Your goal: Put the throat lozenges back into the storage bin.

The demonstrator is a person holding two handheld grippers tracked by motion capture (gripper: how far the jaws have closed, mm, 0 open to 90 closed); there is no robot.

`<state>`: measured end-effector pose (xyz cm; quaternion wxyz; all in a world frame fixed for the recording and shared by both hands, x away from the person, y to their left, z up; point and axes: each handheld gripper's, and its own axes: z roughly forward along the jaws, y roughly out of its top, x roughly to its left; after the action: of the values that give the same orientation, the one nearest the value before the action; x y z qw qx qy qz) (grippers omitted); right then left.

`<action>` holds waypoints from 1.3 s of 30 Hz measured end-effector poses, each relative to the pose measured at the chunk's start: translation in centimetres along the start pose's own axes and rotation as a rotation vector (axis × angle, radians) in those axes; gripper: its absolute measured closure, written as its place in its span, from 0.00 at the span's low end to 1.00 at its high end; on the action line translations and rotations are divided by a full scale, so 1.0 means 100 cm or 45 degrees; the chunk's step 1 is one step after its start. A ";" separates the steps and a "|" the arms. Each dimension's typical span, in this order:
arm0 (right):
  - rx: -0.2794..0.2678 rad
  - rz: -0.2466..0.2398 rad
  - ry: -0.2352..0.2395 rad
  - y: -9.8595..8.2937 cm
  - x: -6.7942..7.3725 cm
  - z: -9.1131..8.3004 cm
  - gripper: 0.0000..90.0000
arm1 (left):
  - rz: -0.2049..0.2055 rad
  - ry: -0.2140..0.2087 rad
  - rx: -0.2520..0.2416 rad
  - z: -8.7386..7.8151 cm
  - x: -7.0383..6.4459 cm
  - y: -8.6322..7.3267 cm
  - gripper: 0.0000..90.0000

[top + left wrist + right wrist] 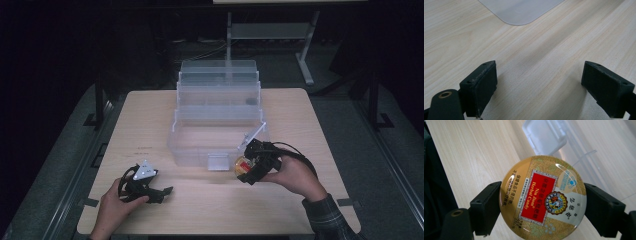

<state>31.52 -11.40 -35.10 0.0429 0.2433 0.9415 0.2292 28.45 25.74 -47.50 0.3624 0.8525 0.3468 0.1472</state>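
Observation:
A round gold candy tin [543, 196] with a red label is clamped between the jaws of my right gripper [542, 206]. In the high view that tin [242, 164] and the right gripper [247, 167] hang just in front of the clear plastic tiered box [218, 112], near its front right corner. My left gripper [161, 191] rests low over the table at the front left, open, with bare wood between its black pads [482, 86]. A corner of the clear box [520, 10] lies beyond the left gripper [549, 91].
The wooden table [150, 120] has bare room left and right of the box. A small clear latch tab [217, 162] sticks out at the box's front. A desk frame [272, 32] stands on the floor behind.

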 end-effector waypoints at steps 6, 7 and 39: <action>-0.005 0.011 -0.007 0.004 -0.006 -0.007 0.22 | -0.001 0.000 -0.001 0.000 0.000 0.000 0.14; -0.007 0.008 -0.006 0.005 -0.007 -0.007 0.22 | -0.002 0.000 -0.002 0.000 0.000 0.000 0.14; -0.006 0.123 -0.081 0.025 -0.056 -0.020 0.22 | 0.001 0.003 -0.004 0.000 0.000 0.000 0.14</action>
<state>37.15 -12.99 -32.41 0.0621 0.2956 0.9262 0.2256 28.46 25.74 -47.52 0.3632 0.8519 0.3465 0.1490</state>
